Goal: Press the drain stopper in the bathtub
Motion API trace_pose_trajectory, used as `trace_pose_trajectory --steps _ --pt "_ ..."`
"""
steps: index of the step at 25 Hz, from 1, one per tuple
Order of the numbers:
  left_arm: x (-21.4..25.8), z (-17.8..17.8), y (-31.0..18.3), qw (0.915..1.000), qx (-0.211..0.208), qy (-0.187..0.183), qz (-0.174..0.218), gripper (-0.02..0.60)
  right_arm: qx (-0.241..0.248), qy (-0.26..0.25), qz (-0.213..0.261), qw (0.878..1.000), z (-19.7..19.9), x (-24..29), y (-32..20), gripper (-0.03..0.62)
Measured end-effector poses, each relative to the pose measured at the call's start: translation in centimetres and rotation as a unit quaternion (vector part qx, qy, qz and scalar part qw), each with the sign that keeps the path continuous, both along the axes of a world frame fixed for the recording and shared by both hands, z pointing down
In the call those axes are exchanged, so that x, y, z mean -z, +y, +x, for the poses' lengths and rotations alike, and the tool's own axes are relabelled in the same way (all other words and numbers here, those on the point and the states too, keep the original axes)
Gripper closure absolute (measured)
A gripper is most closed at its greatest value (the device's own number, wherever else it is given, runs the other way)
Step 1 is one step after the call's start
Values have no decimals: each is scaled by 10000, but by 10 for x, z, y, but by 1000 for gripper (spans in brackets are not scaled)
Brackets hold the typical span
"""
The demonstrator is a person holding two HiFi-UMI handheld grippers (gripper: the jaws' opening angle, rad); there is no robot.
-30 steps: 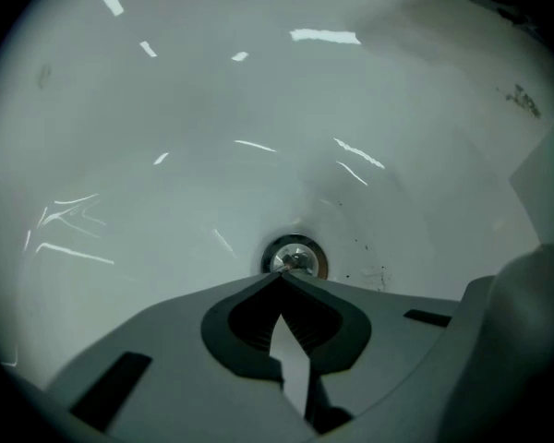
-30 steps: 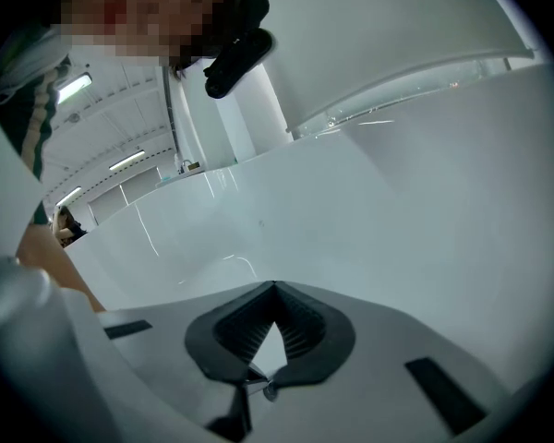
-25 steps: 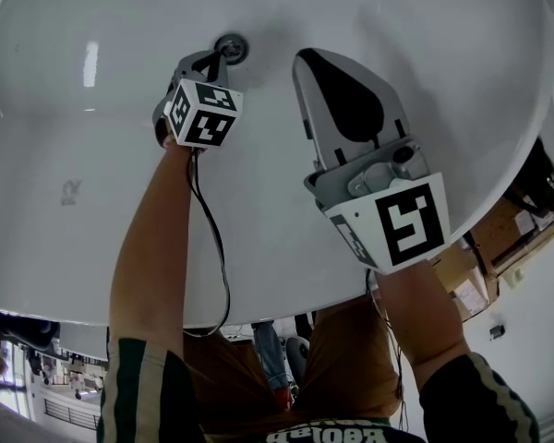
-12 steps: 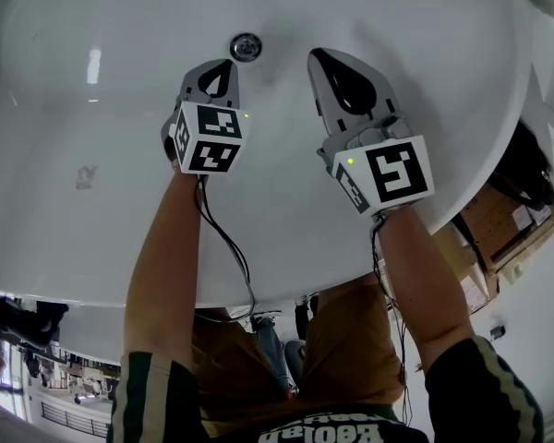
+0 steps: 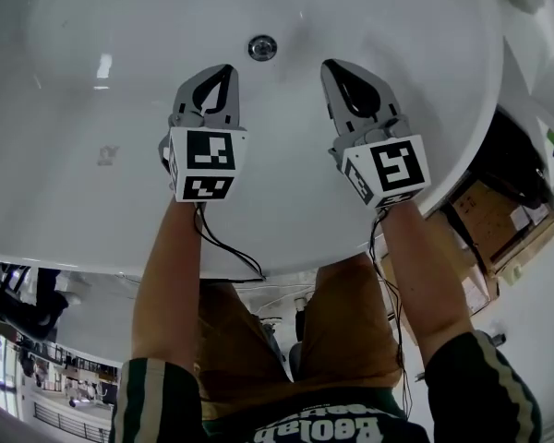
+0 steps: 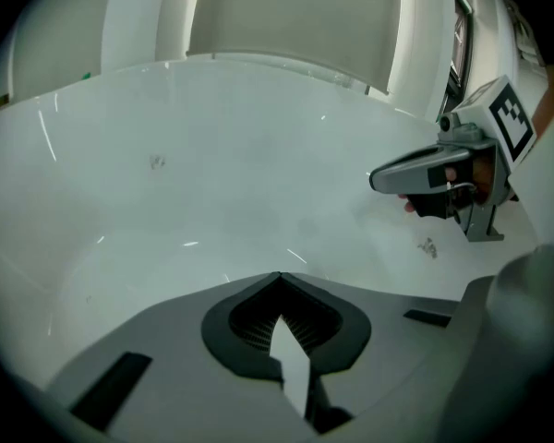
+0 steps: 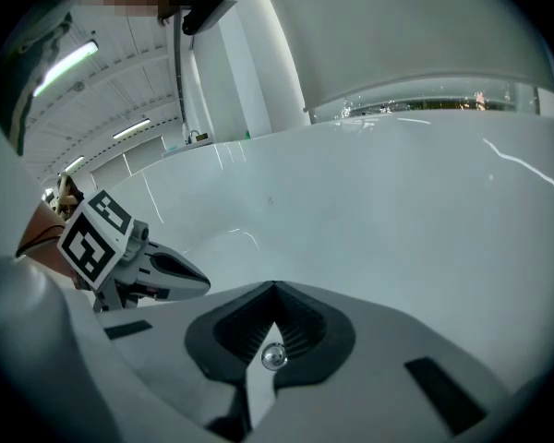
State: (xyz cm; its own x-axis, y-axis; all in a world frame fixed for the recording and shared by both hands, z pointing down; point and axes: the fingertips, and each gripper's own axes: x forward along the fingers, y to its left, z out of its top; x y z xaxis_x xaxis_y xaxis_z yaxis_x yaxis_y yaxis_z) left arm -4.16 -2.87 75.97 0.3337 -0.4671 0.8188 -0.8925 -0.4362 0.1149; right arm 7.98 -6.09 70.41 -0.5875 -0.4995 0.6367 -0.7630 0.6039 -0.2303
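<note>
Overhead, the head view shows a round chrome drain stopper (image 5: 262, 47) on the floor of the glossy white bathtub (image 5: 397, 35), just beyond the grey plastic left gripper (image 5: 223, 70) and right gripper (image 5: 335, 65), untouched; the press seems yet to come, needing one closed tip brought squarely onto it. Left gripper view: ribbed black jaws pressed together, empty, over smooth enamel. Right gripper view: likewise closed on nothing.

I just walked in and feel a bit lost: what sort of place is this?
Probably a workshop or warehouse hall, not a home bathroom. A white bathtub with its drain stopper stands beside cardboard boxes, and long strip lights run along a high ceiling.
</note>
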Motion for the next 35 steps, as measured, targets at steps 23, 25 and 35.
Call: trace_pose_trajectory --steps 23,25,35 --pt "219 14 0 9935 -226 189 1098 575 -64 -275 600 9978 -23 188 29 585" --pt "246 15 -4 9920 -219 201 1225 575 9 -247 663 9975 -27 210 33 585" --pt "370 30 -23 9815 -420 300 1846 575 14 -273 1117 9934 -24 321 33 585"
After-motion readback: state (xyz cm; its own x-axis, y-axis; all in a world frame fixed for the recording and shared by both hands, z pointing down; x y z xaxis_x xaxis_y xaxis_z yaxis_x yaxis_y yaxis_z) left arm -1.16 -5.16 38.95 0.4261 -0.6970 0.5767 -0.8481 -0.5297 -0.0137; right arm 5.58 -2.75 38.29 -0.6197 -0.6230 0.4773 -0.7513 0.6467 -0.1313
